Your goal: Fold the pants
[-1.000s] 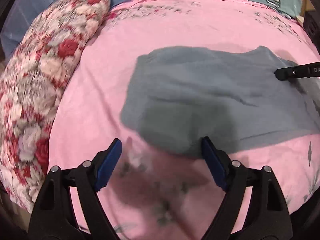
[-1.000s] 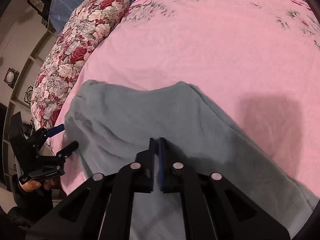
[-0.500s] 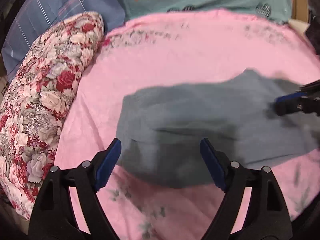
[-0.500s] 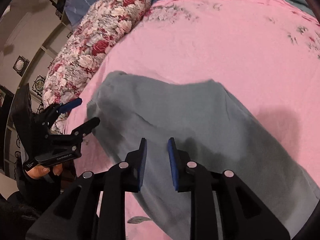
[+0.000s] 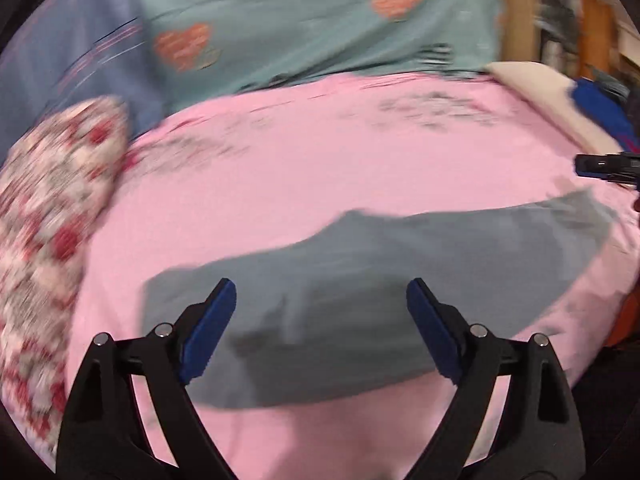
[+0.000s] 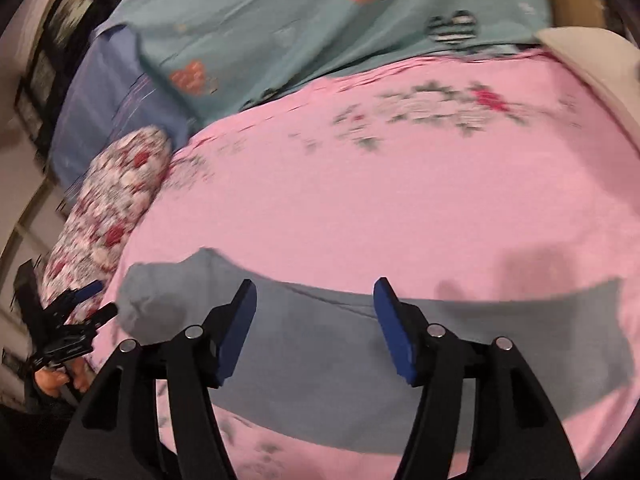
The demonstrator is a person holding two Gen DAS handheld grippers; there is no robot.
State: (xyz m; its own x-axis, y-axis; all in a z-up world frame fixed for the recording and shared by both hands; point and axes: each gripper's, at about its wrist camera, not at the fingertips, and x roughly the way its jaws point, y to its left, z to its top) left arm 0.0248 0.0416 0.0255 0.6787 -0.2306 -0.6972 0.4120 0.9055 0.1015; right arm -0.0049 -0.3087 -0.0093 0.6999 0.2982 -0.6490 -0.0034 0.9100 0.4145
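The grey pants [image 5: 400, 280] lie flat in a long folded strip on the pink bedsheet [image 5: 320, 168]. They also show in the right wrist view [image 6: 320, 360]. My left gripper [image 5: 320, 320] is open and empty, raised above the strip's left part. My right gripper [image 6: 316, 328] is open and empty, raised above the strip's middle. The right gripper's tip shows at the right edge of the left wrist view [image 5: 600, 166]. The left gripper shows at the left edge of the right wrist view [image 6: 76, 320], beside the pants' left end.
A floral pillow [image 5: 48, 216] lies along the bed's left side. A teal blanket with hearts [image 5: 320, 24] and a blue striped cloth [image 5: 60, 64] lie at the head. A cream pillow [image 6: 592, 60] sits at the far right.
The right gripper let go of the pants and opened wide. Both grippers lifted and tilted up away from the cloth, so more of the bed's head shows. The pants now lie flat.
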